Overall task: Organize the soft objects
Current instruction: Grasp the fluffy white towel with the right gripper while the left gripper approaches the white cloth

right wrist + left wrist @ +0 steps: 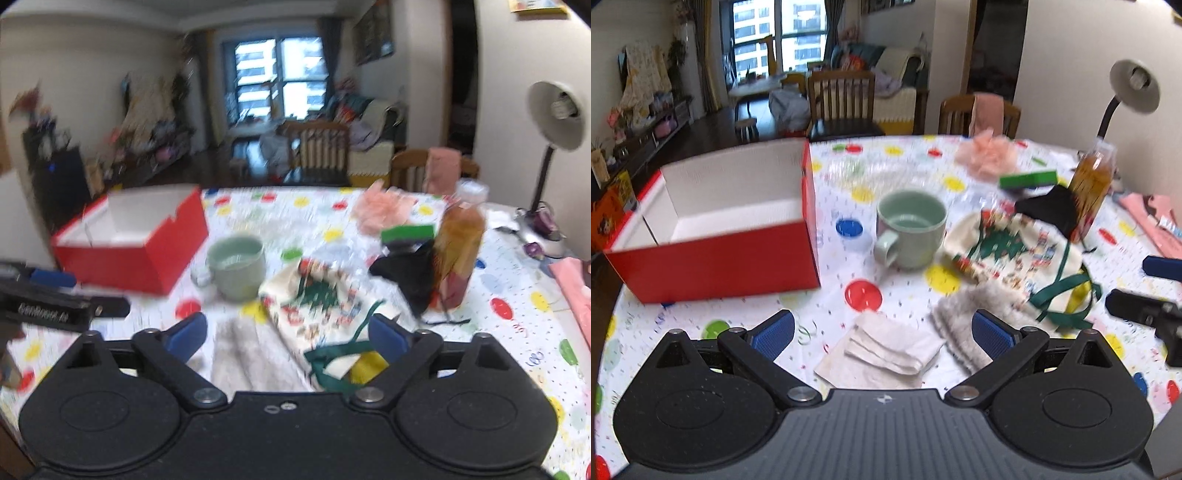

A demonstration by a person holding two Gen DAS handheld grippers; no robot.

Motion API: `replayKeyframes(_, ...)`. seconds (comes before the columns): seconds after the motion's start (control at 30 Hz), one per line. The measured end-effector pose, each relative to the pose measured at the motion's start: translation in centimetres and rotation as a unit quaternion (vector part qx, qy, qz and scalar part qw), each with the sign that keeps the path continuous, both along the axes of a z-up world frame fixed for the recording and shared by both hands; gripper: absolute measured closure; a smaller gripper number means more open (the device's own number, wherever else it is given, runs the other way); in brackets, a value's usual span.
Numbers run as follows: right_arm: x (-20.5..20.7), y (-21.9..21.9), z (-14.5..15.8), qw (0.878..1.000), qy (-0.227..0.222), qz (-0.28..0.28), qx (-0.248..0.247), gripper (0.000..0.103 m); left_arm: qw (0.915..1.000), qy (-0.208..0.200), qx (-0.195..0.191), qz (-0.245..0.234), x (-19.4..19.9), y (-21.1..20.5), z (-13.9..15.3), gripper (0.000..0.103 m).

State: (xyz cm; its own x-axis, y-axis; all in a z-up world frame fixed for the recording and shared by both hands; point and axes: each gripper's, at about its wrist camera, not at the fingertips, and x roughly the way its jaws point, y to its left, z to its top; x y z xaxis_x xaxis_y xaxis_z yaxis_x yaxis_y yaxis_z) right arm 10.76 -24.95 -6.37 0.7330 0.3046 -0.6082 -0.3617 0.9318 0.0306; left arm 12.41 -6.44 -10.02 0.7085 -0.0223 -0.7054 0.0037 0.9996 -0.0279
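Note:
My left gripper (882, 330) is open and empty above a folded white cloth (886, 349). A grey fuzzy cloth (964, 317) lies to its right, touching the right pad. A cream Christmas-print drawstring bag (1004, 251) lies beyond, with a black cloth (1049, 210) behind it and a pink pouf (986, 155) at the back. My right gripper (288, 338) is open and empty over the grey fuzzy cloth (243, 350) and the bag (317, 302). An open, empty red box (713, 266) stands at left; it also shows in the right wrist view (129, 254).
A green mug (908, 232) stands mid-table beside the box. A bottle of amber liquid (1089, 184), a green block (1027, 180) and a desk lamp (554, 122) are at right. Pink cloth (1152, 221) lies at the far right edge. Chairs stand behind the table.

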Motion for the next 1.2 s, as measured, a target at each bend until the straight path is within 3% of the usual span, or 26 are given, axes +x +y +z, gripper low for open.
replayKeyframes(0.17, 1.0, 1.2, -3.1, 0.997, 0.036, 0.062, -0.032, 0.019, 0.9994, 0.033, 0.0, 0.006, 1.9, -0.3, -3.0, 0.0)
replayKeyframes(0.4, 3.1, 2.8, -6.1, 0.989, 0.069, 0.119, -0.062, 0.024, 0.9943, 0.091, 0.0, 0.055, 5.4, 0.0, -6.4, 0.0)
replayKeyframes(0.77, 6.2, 5.5, -9.3, 0.978, 0.095, 0.166, -0.089, 0.025, 0.9747, 0.168, -0.07, 0.13, 7.9, 1.3, -10.0, 0.003)
replayKeyframes(0.97, 6.6, 6.1, -10.6, 0.973, 0.104, 0.179, -0.105, 0.027, 0.9761, 0.168, -0.051, 0.128, 8.0, 0.2, -10.1, 0.02)
replayKeyframes(1.1, 6.6, 6.2, -10.8, 0.972, 0.105, 0.182, -0.109, 0.03, 0.9783, 0.163, -0.033, 0.123, 7.9, -0.5, -9.7, 0.043)
replayKeyframes(1.2, 6.5, 6.3, -10.8, 0.971, 0.104, 0.186, -0.109, 0.039, 0.9799, 0.159, -0.023, 0.119, 7.9, -0.9, -9.5, 0.061)
